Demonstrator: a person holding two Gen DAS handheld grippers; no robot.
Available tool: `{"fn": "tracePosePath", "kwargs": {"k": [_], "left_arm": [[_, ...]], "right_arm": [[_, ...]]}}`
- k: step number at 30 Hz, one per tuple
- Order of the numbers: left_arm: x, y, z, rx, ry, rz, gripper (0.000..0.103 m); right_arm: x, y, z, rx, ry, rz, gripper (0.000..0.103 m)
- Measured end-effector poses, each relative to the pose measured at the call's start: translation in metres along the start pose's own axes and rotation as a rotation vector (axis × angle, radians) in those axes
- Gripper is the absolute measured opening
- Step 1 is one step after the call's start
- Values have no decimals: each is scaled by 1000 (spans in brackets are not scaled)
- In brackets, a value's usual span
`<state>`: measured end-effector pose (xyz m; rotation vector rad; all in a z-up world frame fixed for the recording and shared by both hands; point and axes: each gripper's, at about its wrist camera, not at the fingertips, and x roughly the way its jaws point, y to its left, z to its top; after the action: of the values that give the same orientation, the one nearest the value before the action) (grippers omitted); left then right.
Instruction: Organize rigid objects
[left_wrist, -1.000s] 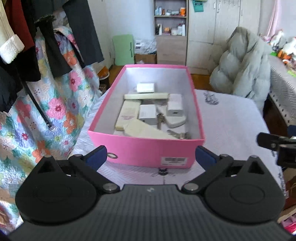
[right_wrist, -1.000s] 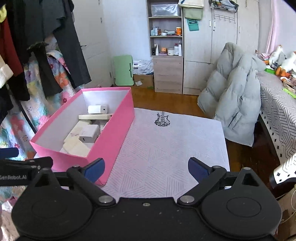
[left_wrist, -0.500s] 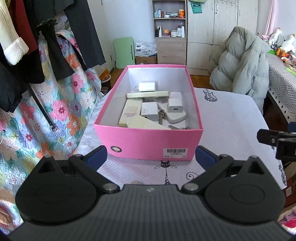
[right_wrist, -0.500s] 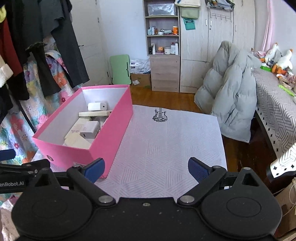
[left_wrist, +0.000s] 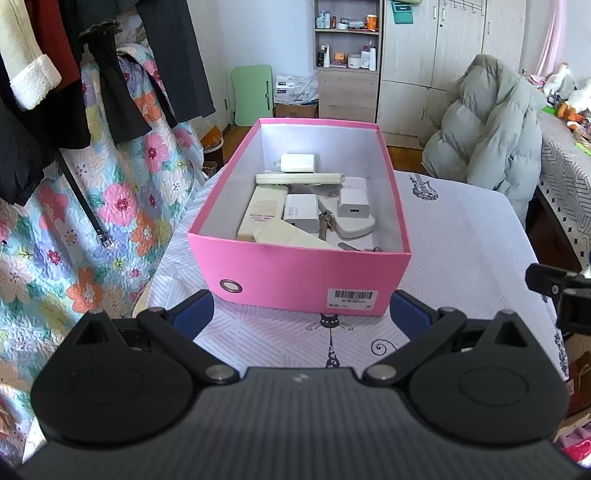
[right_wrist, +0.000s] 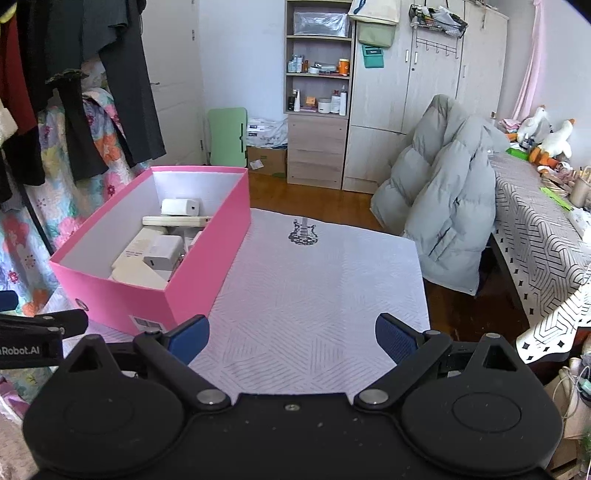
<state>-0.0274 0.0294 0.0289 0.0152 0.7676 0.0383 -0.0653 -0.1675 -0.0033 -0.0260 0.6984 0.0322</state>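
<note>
A pink box (left_wrist: 295, 275) stands on the white tablecloth (left_wrist: 461, 229) and holds several white rigid objects: chargers (left_wrist: 301, 216), a long flat bar (left_wrist: 299, 178), keys (left_wrist: 325, 221). My left gripper (left_wrist: 301, 314) is open and empty, just in front of the box's near wall. The box also shows in the right wrist view (right_wrist: 207, 266), at the left. My right gripper (right_wrist: 291, 338) is open and empty over the bare cloth (right_wrist: 325, 280), to the right of the box.
Hanging clothes (left_wrist: 110, 74) and a floral quilt (left_wrist: 74, 221) are at the left. A grey puffer jacket (right_wrist: 447, 206) hangs beyond the table's right side. A shelf unit (right_wrist: 317, 92) and wardrobe (right_wrist: 443, 85) stand at the back. A patterned bed (right_wrist: 539, 236) is at the right.
Both grippers have drawn back and risen a little, so the box looks smaller and farther. Both stay open and empty. Nothing in the box has moved.
</note>
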Motion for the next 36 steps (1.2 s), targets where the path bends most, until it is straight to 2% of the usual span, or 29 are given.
{"fn": "tracePosePath", "kwargs": {"k": [36], "left_arm": [[-2, 0, -4, 19, -1, 29, 103]], "right_arm": [[1, 7, -1, -24, 7, -20, 98]]}}
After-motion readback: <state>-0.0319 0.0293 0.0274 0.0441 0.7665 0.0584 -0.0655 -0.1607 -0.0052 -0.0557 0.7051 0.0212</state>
